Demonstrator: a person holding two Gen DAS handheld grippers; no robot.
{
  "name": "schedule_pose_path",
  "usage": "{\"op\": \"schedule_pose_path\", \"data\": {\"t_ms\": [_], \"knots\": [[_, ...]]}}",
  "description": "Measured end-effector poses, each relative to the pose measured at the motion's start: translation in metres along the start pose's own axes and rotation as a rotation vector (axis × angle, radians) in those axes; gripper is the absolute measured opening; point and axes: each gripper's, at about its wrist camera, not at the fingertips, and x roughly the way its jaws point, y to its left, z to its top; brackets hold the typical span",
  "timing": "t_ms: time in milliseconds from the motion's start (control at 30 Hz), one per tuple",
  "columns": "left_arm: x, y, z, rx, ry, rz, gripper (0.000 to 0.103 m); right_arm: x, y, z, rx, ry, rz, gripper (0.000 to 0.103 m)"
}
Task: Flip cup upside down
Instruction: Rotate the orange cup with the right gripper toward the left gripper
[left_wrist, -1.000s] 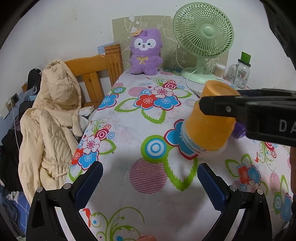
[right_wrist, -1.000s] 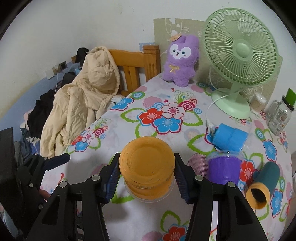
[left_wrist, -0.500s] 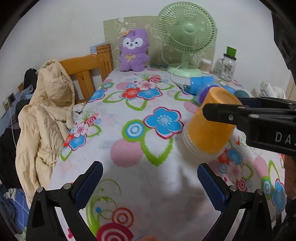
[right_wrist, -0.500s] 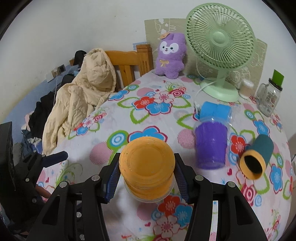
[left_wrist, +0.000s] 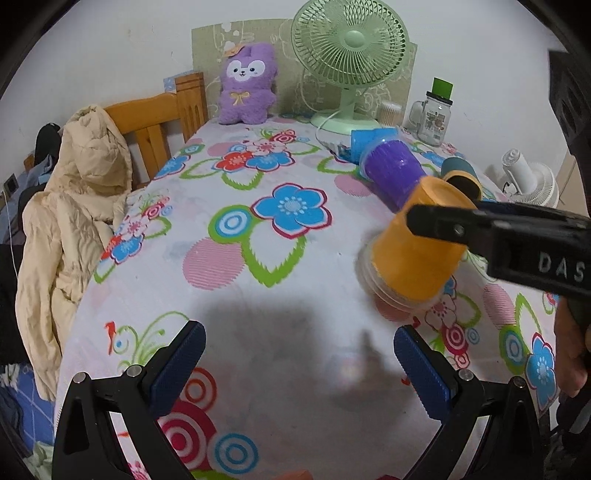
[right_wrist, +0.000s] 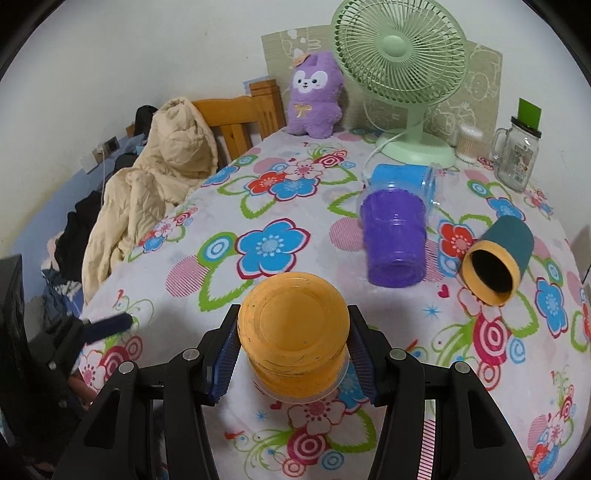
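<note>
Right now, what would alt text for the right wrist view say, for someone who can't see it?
A claw grips an upside-down orange cup above a floral tablecloth. Behind stand a purple cup, a teal cup on its side, a green fan and a purple plush.

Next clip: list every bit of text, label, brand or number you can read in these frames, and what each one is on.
"DAS": white letters on the black body of the right gripper, cut off at the frame edge in the left wrist view.
Printed label on the glass jar: too small and blurred to read.
Nothing readable on the orange cup, purple cup or green fan.
</note>
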Motion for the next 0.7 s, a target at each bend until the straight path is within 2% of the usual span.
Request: {"op": "schedule_pose_path", "data": {"t_ms": [100, 200, 333, 467, 600, 700], "knots": [[0.000, -0.003, -0.007, 0.002, 0.013, -0.002, 0.103, 0.005, 0.007, 0.001, -0.006, -0.008, 0.012, 0.058], [0.000, -0.003, -0.012, -0.006, 0.019, -0.001, 0.103, 0.008, 0.010, 0.002, 0.009, -0.032, 0.065, 0.058], [0.000, -0.001, -0.015, -0.018, 0.025, 0.011, 0.103, 0.007, 0.011, -0.002, 0.004, -0.054, 0.065, 0.058], [0.000, 0.000, -0.016, -0.019, 0.028, 0.014, 0.103, -0.010, 0.005, -0.020, 0.012, -0.093, 0.071, 0.058], [0.002, 0.002, -0.018, -0.027, 0.033, 0.010, 0.103, -0.028, -0.007, -0.045, 0.056, -0.094, 0.092, 0.058], [0.005, 0.001, -0.018, -0.033, 0.039, 0.006, 0.103, -0.032, -0.008, -0.055, 0.051, -0.092, 0.068, 0.058]]}}
